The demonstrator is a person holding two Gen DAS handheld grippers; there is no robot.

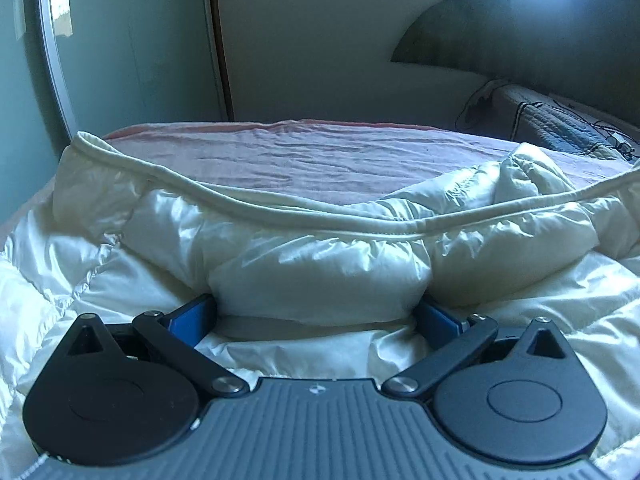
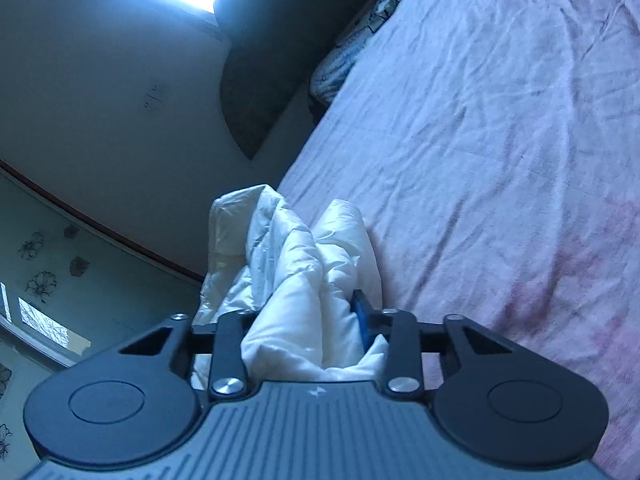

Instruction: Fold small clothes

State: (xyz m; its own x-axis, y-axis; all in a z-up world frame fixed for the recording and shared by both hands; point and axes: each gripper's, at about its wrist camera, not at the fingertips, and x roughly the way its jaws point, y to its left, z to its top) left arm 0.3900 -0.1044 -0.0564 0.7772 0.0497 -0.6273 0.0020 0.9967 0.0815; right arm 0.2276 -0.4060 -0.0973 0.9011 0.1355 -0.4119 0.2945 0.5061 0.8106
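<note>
A white puffy jacket with a cream piped hem lies bunched on the pink bed sheet. My left gripper is pushed into it with its jaws spread wide, and a fat quilted fold fills the gap between the blue fingers. In the right wrist view, my right gripper is shut on a gathered bunch of the same jacket, held just off the pink sheet. Only its right blue finger shows; the fabric hides the other.
A patterned quilt or pillow with cables lies at the head of the bed, below a dark arched headboard. Walls and a door frame stand close behind the far bed edge. The pillow also shows at the right view's top.
</note>
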